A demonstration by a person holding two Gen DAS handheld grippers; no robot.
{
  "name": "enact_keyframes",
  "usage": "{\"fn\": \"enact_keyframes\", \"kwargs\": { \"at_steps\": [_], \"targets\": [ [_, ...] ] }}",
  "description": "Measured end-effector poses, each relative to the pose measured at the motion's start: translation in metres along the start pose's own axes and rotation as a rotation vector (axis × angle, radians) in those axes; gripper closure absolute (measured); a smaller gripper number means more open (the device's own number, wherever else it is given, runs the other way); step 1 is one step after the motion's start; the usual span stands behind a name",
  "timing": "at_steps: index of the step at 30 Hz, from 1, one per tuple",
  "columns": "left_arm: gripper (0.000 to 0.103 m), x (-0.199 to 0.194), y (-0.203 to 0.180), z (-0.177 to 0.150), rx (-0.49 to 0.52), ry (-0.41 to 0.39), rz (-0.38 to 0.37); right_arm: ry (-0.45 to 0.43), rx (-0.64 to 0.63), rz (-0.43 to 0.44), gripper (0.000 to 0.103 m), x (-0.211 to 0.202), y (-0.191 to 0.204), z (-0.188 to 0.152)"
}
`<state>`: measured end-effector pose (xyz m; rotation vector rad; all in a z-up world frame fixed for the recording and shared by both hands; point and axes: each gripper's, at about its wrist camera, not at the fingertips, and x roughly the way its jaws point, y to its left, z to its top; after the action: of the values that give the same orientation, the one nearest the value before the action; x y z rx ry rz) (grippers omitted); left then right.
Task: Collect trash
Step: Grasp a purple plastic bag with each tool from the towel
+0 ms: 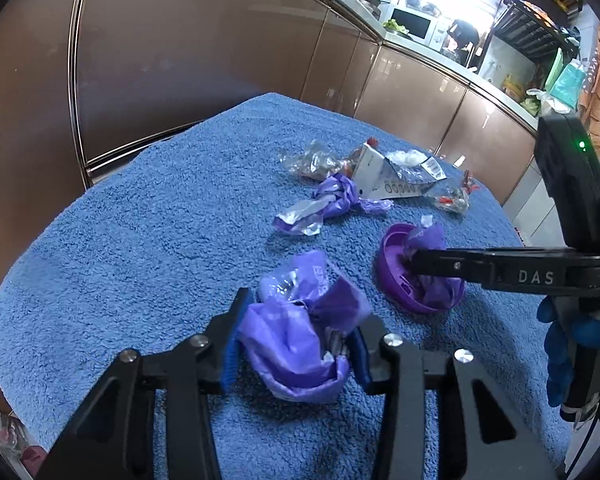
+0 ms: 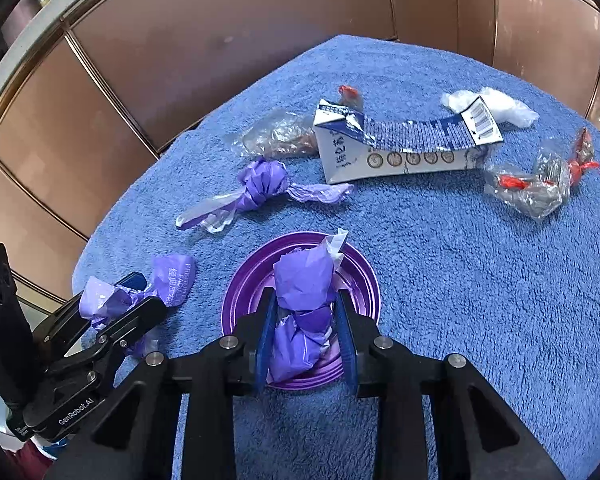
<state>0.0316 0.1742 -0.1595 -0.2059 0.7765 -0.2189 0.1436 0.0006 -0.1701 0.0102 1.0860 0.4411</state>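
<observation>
My left gripper (image 1: 296, 340) is shut on a crumpled purple wrapper (image 1: 300, 344) resting on the blue towel (image 1: 140, 240); it also shows in the right wrist view (image 2: 112, 300). My right gripper (image 2: 306, 328) is shut on another purple wrapper (image 2: 304, 300) over a purple dish (image 2: 364, 276); in the left wrist view its fingers (image 1: 432, 260) reach into that dish (image 1: 392, 248). A knotted purple wrapper (image 2: 260, 188), a flattened blue-and-white carton (image 2: 400, 148), clear wrappers (image 2: 276, 136) and a red-and-clear wrapper (image 2: 536, 184) lie farther back.
A white crumpled plastic piece (image 2: 500, 108) lies behind the carton. Brown cabinet doors (image 2: 220, 40) stand just beyond the towel's far edge. A kitchen counter with a microwave (image 1: 412, 24) runs at the back right.
</observation>
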Motion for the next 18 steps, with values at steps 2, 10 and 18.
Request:
{"fn": "enact_keyframes", "kwargs": {
  "at_steps": [2,10,18],
  "targets": [
    [0.065,-0.002,-0.002,0.0,0.006,-0.006,0.004,-0.018,-0.016,0.007,0.075,-0.005,0.003,0.0],
    [0.068,-0.018,-0.017,0.01,0.022,-0.039,0.036,-0.11,-0.061,0.07,0.075,-0.051,0.007,-0.007],
    [0.068,-0.045,-0.044,0.023,0.026,-0.074,0.066,-0.192,-0.08,0.098,0.075,-0.093,-0.002,-0.022]
  ]
}}
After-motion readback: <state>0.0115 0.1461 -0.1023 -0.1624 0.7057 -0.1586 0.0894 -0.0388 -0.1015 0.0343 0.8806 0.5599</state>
